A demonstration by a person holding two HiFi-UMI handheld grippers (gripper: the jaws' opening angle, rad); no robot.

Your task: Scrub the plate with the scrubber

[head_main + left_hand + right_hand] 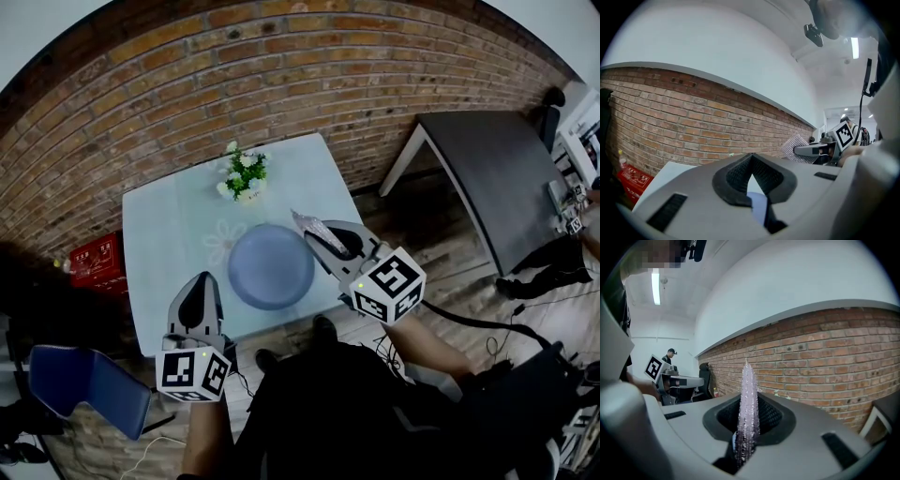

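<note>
Two things matter and both are within reach. The plate (270,270), blue and round, lies flat at the middle of the frame on the pale table (169,234). The scrubber (307,225) is in my right gripper (323,240), its fingers clamped on it so the glittery mesh stands out edge-on past the tips. In the head view that mesh sits just at the plate's upper right rim. I cannot tell whether it touches, but my right gripper view looks out at the brick wall (825,357) rather than down, so I judge it is held above the plate. My left gripper (203,281) is at the plate's lower left, fingers closed together on nothing. The pick-up is done, I judge, and all the scrubbing is left: the plate's face looks bare and even, with no sign of wiping that I can see. A bunch of white flowers (244,174) stands above the plate in the frame, well apart from it.
</note>
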